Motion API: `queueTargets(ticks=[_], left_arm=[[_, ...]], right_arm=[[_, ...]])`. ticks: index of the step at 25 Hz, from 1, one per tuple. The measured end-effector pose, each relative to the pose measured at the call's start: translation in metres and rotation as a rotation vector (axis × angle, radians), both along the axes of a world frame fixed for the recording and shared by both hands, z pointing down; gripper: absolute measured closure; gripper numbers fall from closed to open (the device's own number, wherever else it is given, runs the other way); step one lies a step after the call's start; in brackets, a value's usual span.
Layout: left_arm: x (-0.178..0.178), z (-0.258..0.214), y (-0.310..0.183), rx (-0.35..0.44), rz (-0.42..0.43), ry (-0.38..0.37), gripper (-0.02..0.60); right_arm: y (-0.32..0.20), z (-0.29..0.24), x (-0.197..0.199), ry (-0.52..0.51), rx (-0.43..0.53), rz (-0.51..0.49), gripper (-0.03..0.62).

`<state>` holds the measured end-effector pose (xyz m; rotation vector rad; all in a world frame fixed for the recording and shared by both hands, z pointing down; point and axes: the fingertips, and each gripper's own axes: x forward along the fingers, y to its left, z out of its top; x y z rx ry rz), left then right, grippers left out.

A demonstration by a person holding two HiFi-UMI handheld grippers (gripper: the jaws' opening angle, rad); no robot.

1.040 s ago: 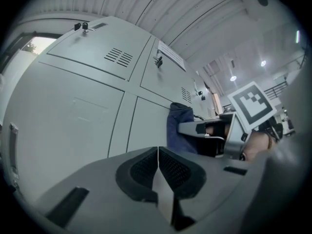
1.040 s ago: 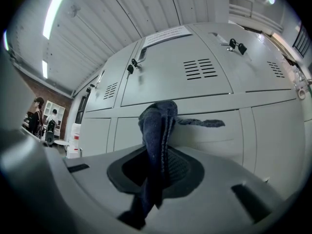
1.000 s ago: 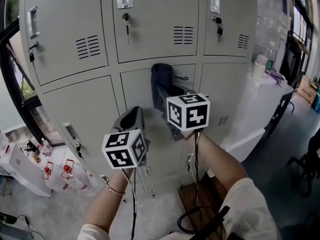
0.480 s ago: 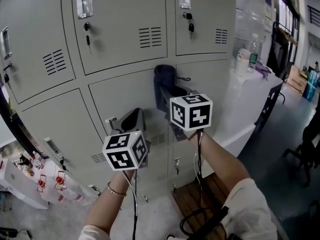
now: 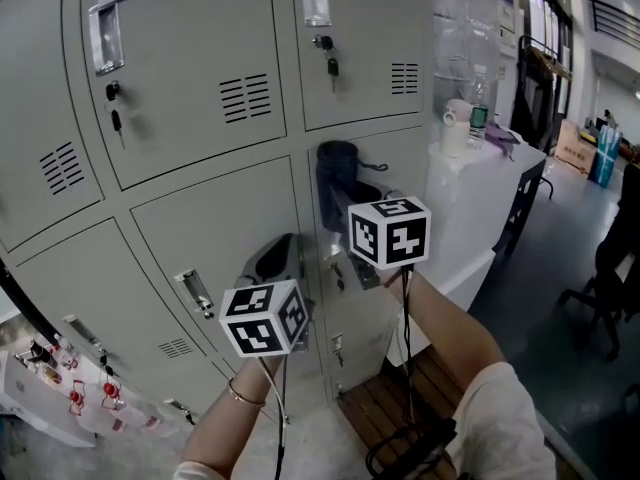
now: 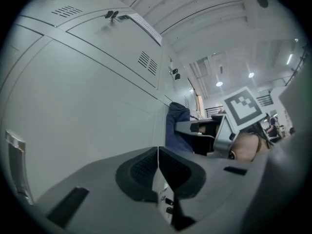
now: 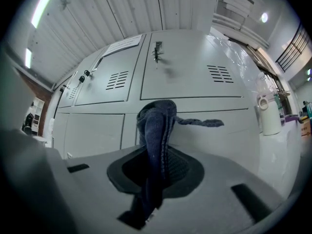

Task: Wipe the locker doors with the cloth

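Cloth (image 7: pixel 157 126) clamped between right tongs (image 7: pixel 155 167).

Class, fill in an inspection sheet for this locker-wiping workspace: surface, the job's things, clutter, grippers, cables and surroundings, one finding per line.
Surface: grey locker doors, all closed; keys hang in two locks.
Job's things: dark blue cloth, bunched, held up at a door; contact unclear.
Clutter: small red-topped bottles low at the left.
Grippers: right gripper shut on the cloth; left gripper shut, empty, beside a door.
Cables: black cable runs down along the right arm; another hangs under the left gripper.
Surroundings: white counter with a cup at the right; wooden slats below.
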<state>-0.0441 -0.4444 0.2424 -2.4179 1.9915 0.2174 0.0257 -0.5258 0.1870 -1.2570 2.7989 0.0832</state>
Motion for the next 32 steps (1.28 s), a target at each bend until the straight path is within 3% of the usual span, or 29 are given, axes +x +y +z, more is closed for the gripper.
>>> queueTargets(ticks=[18,32], left_arm=[[0.082,-0.008,-0.051,-0.001,0.166,0.015,0.572],[0.101,-0.004,-0.062,-0.022,0.223,0.021,0.572]], right_arm=[[-0.078,0.002,0.112,-0.001,-0.047,0.202,0.546],[-0.115,0.006,0.166,0.016,-0.049,0.379,0.546]])
